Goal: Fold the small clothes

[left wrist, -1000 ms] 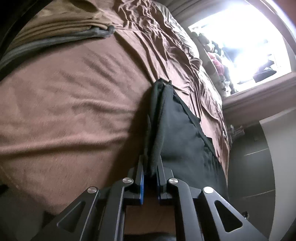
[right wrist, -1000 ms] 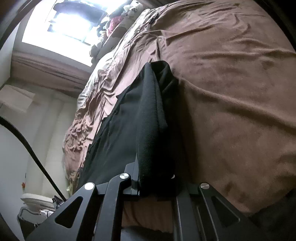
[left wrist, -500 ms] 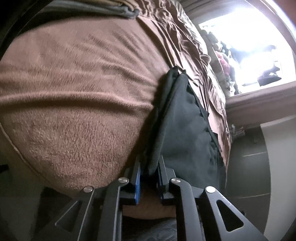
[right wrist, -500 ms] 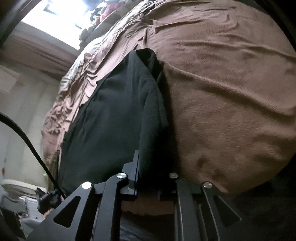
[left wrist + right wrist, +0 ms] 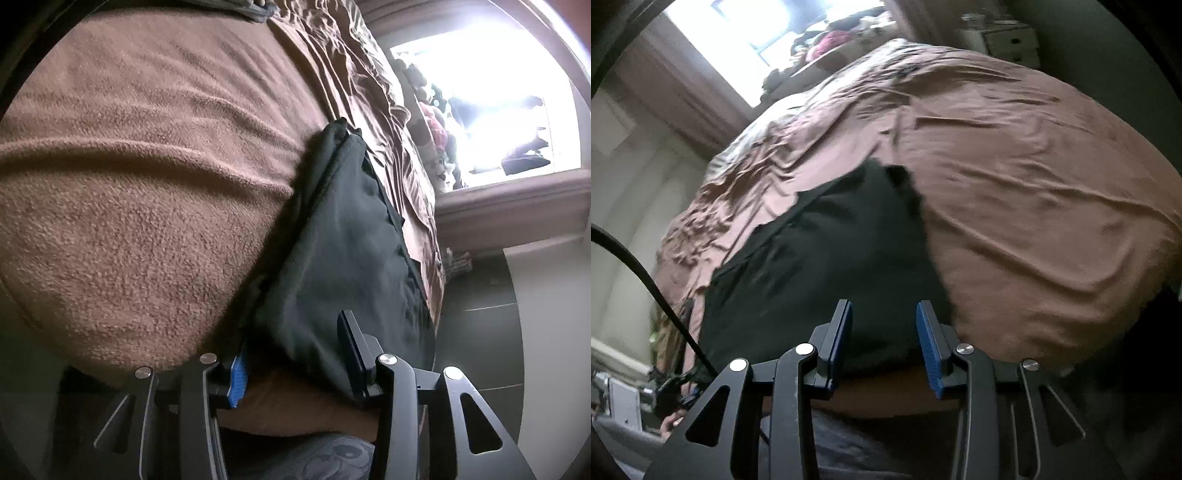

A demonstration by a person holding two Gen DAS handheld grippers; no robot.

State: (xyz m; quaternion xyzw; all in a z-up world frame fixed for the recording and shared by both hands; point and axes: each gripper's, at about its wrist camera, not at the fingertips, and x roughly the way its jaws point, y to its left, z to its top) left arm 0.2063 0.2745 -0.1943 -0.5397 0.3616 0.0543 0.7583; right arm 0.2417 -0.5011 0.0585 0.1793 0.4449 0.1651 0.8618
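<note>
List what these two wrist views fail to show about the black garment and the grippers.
- Black garment, left wrist view: near corner hidden behind the left gripper; contact there unclear.
- Same garment, right wrist view: motion-blurred, folds unreadable; the right gripper has just been opening.
- Clutter at the window: overexposed.

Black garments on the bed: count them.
1. The black garment lies folded on the brown blanket near the bed's near edge, in front of both grippers. More clothes may lie out of view; a folded pile shows at the left view's top edge.
</note>
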